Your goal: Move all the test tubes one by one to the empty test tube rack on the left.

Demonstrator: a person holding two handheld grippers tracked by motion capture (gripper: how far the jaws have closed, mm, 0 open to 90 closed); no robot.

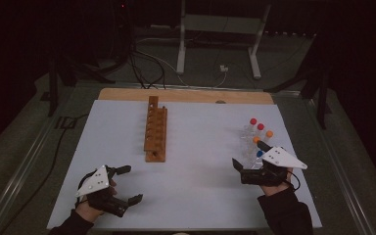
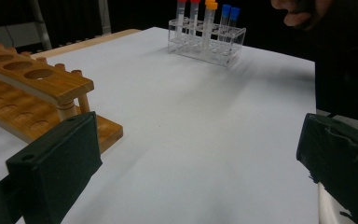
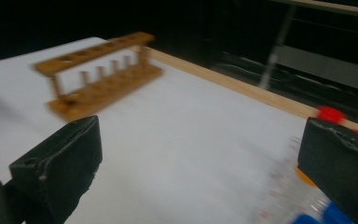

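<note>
1. One white table sheet (image 1: pixel 196 166) covers most of the wooden table (image 1: pixel 186 94); it is the largest thing here.
2. The wooden rack (image 1: pixel 156 129) stands on the sheet, left of the middle, with its long side going away from the person. Its holes are empty. In the left gripper view the wooden rack (image 2: pixel 32 98) is just beyond the left jaw.
3. The left gripper (image 1: pixel 129 184) is at the near left part of the sheet, well apart from the wooden rack. Its jaws stand wide apart and hold nothing.
4. The right gripper (image 1: pixel 236 164) is at the near right, just beside the clear rack (image 1: pixel 250 147). Its jaws also stand wide apart with nothing between them.
5. The clear rack (image 2: pixel 207 39) stands at the right side of the sheet and holds upright tubes.
6. The tubes have red caps (image 1: pixel 253 121), orange caps (image 1: pixel 269 133) and blue caps (image 2: pixel 226 9).
</note>
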